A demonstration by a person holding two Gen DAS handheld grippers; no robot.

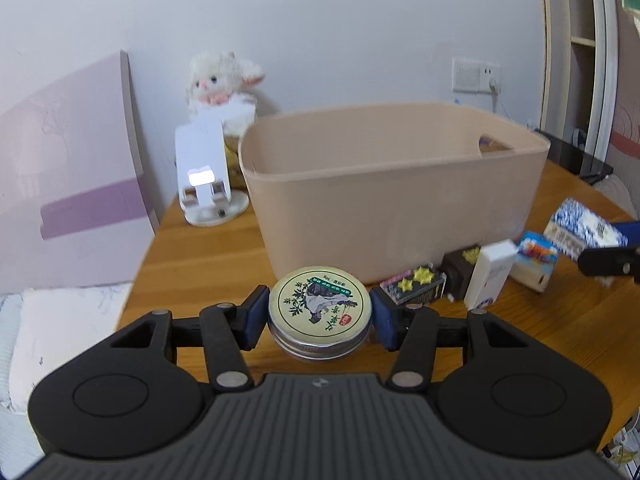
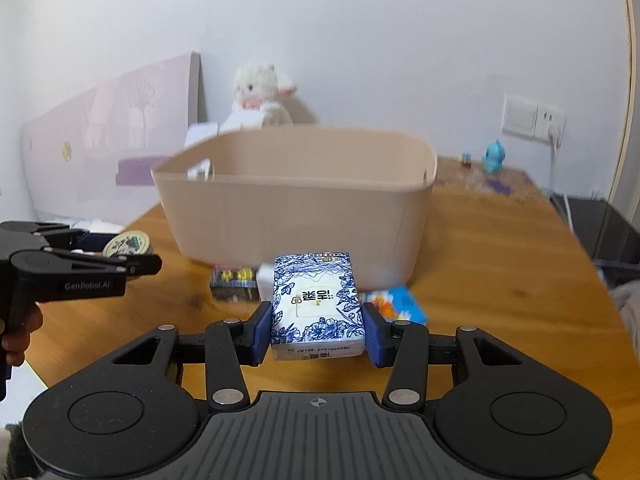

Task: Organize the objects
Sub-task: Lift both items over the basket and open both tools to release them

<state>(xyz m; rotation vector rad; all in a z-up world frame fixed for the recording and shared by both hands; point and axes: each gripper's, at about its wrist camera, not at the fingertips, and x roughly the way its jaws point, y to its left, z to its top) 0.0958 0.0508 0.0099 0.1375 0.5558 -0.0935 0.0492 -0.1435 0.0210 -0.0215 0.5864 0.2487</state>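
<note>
Tin [image 1: 319, 307] with a green plant picture on its round lid sits squeezed between the pads of the left gripper [image 1: 319, 318], in front of the big tan bin [image 1: 392, 196]. Over on the other side, the right gripper [image 2: 318, 330] pinches a blue and white tissue pack [image 2: 318, 308], near the bin's front wall. Small boxes [image 1: 414, 286] lie on the wooden tabletop [image 1: 208, 256] just beside the bin. A white stuffed lamb [image 1: 222, 80] sits by the wall.

The bin [image 1: 396, 184] is plain beige, the tissue pack [image 2: 318, 306] white with blue flowers, the tin [image 1: 320, 304] cream with green leaves.
</note>
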